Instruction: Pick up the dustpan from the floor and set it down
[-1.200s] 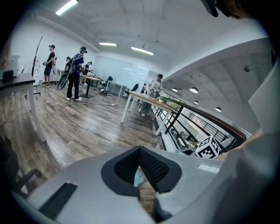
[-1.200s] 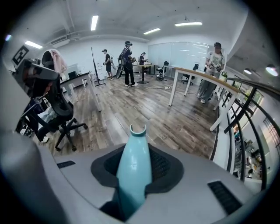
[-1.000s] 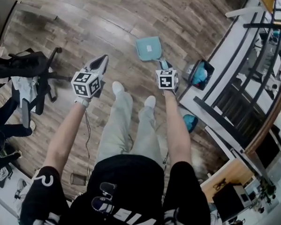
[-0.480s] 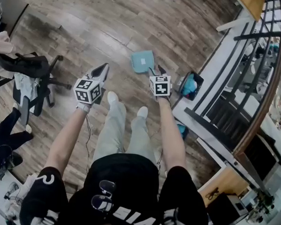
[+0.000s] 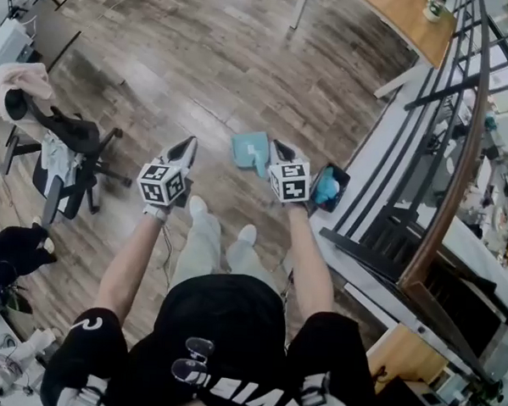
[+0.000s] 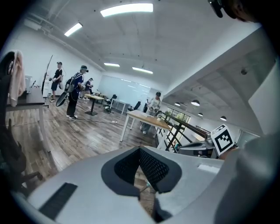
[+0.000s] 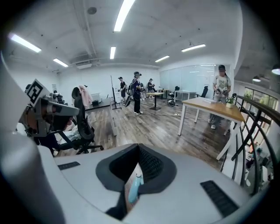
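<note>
The teal dustpan (image 5: 250, 148) lies flat on the wooden floor ahead of the person's feet. My right gripper (image 5: 280, 148) is raised well above the floor just right of it, its jaws shut with nothing between them. In the right gripper view (image 7: 138, 149) the pads meet, and the dustpan's teal handle (image 7: 133, 189) shows far below through the gap behind them. My left gripper (image 5: 187, 145) hangs at about the same height to the left, also shut and empty. Its pads meet in the left gripper view (image 6: 140, 151).
A black bin (image 5: 327, 186) holding something blue stands by the black stair railing (image 5: 426, 156) on the right. An office chair (image 5: 66, 150) draped with clothes is at the left. A wooden table (image 7: 210, 107) stands ahead, with several people far back in the room.
The person has straightened up and both grippers have risen from the floor. The right gripper has come off the dustpan's handle, and the dustpan stays on the floor.
</note>
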A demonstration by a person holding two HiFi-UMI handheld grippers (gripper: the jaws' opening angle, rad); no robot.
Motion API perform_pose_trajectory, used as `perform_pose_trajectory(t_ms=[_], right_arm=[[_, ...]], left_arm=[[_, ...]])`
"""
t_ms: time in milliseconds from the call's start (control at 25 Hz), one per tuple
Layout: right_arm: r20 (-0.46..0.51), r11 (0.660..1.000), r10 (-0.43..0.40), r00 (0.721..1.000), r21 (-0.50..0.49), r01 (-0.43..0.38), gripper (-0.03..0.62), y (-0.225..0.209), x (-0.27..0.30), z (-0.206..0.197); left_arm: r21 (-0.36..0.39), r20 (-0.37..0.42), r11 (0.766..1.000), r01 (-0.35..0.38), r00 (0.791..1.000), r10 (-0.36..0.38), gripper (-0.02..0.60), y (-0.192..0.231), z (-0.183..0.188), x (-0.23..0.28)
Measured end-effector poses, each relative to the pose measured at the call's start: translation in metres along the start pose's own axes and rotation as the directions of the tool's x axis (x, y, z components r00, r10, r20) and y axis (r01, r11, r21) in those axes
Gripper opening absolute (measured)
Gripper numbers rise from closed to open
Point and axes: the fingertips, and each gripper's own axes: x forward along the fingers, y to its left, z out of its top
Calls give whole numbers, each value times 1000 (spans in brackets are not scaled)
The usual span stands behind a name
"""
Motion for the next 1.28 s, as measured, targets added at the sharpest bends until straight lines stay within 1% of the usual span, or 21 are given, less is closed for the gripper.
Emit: perform_pose_trajectory(t_ms=[120, 280, 400, 440, 560, 640, 880, 1280], right_arm=[[43, 1000, 13, 999, -17, -13, -3, -4, -35, 11], [94, 1000, 23, 995, -13, -22, -3, -10, -80, 27], [130, 1000, 24, 991, -3, -24, -5, -14, -112, 37], [144, 1000, 23, 989, -2, -23, -5, -15, -120, 38], [182, 1000, 28, 983, -10, -26, -5, -14, -141, 41], [200, 999, 36, 979, -17, -34, -5, -11, -154, 44], [212, 998, 65, 975, -26, -61, -5, 0, -176, 48], [233, 999, 51, 971, -15, -49, -5, 2, -188, 42]], left_arm=[[11, 29, 1000, -10, 1000, 10, -2, -23, 11, -14], [22, 62, 1000, -20, 998, 19, -2, -52, 20, -29], [37, 69, 999, -24, 997, 21, -2, -73, 22, -43], [38, 68, 999, -14, 998, 11, -2, -80, 20, -49], [32, 66, 998, 46, 997, -48, -2, -103, 15, -62], [39, 70, 998, 59, 996, -61, -2, -116, 13, -68], [55, 93, 996, 69, 993, -73, -2, -137, 17, -75], [64, 104, 995, 80, 991, -86, -2, -147, 19, -87]])
